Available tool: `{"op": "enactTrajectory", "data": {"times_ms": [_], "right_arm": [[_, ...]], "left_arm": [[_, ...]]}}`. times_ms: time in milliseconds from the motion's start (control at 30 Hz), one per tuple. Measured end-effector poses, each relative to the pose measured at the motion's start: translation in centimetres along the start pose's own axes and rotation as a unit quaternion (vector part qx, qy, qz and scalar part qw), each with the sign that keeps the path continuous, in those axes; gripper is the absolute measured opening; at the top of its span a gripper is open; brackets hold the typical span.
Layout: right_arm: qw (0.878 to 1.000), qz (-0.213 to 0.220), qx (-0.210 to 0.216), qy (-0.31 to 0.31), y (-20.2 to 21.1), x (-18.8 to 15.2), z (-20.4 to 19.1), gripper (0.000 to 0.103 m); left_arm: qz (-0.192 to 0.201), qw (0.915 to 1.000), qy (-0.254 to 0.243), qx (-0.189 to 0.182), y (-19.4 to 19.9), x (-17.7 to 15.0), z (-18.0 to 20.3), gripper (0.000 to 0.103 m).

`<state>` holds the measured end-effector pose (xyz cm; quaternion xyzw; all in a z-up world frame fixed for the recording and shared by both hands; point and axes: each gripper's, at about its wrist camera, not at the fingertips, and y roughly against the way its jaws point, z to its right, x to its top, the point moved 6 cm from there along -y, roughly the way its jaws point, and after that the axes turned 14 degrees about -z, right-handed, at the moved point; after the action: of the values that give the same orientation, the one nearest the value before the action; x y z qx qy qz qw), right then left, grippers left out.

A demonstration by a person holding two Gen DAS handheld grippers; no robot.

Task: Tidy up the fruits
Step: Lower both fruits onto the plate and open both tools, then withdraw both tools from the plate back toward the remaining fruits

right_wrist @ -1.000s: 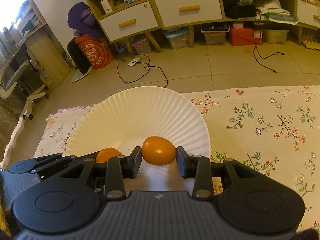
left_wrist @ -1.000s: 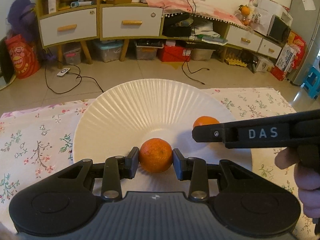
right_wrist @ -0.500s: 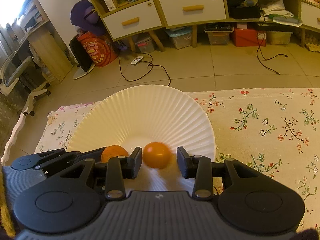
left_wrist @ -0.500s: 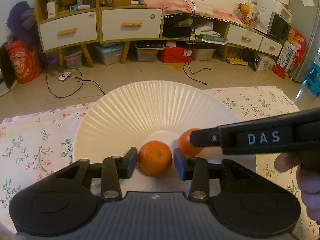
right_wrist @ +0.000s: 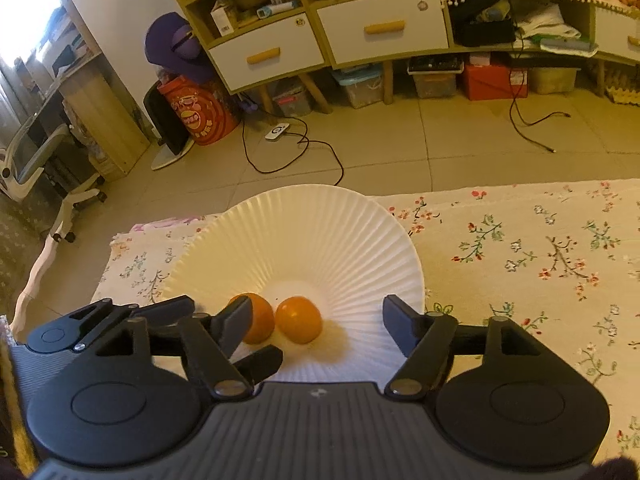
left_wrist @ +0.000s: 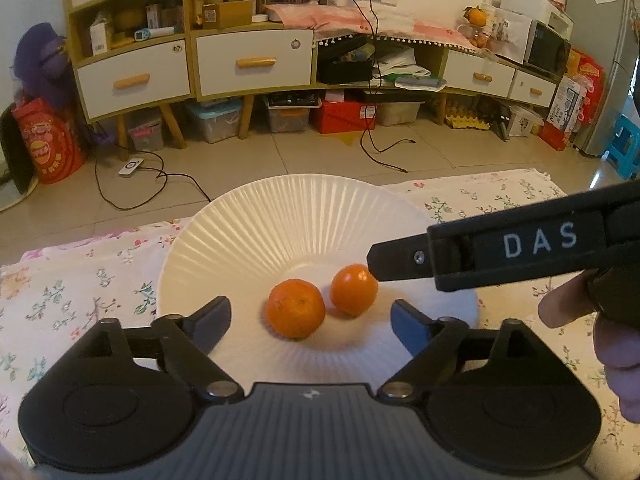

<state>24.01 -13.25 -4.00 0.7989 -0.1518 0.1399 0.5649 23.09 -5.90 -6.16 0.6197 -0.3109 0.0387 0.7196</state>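
Two oranges lie side by side in the middle of a white ribbed plate (left_wrist: 248, 224). In the left wrist view the dimpled orange (left_wrist: 295, 308) is on the left and the smoother orange (left_wrist: 353, 289) on the right. My left gripper (left_wrist: 310, 322) is open and empty, just behind them. In the right wrist view the smooth orange (right_wrist: 299, 319) lies ahead of my open right gripper (right_wrist: 316, 322), and the other orange (right_wrist: 259, 322) is partly hidden by its left finger. The plate (right_wrist: 320, 224) shows there too.
The plate sits on a floral cloth (right_wrist: 520, 248) over the table. The right gripper's side marked DAS (left_wrist: 520, 240) crosses the right of the left wrist view. Beyond the table's far edge lie tiled floor, cables and cabinets (left_wrist: 252, 64).
Both grippers have opened and let go of their oranges. The oranges now rest on the plate next to each other. Both grippers have drawn back a little.
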Motion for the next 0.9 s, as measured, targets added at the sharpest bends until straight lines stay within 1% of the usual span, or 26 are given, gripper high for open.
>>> {"op": "enactTrajectory", "data": {"times_ms": [133,267,333,467,633,900], "right_arm": [[1.000,0.007,-0.002,0.002,1.3,-0.6,-0.2,0.077],[1.000,0.015,-0.005,0.001,2.7,-1.3,-0.3,0.082],[1.000,0.019,-0.006,0.002,3.2,-1.5,-0.4,0.087],[1.000,0.027,-0.014,0.005,4.5,-2.4,-0.7,0.092],[0.999,0.034,-0.022,0.012,5.8,-3.5,-1.1,0.098],[0.998,0.034,-0.035,0.029,6.9,-5.4,-1.9,0.101]], "left_arm": [[0.006,1.0000,0.002,-0.001,1.4,-0.6,0.4,0.080],[0.011,0.9999,-0.001,0.005,2.6,-1.2,0.7,0.084],[0.014,0.9999,-0.002,0.006,3.3,-1.5,0.8,0.085],[0.012,0.9999,-0.003,0.011,4.3,-2.4,1.2,0.086],[0.000,0.9998,0.001,0.020,5.0,-3.8,1.0,0.086],[-0.012,0.9994,0.001,0.034,6.3,-6.1,0.8,0.086]]}}
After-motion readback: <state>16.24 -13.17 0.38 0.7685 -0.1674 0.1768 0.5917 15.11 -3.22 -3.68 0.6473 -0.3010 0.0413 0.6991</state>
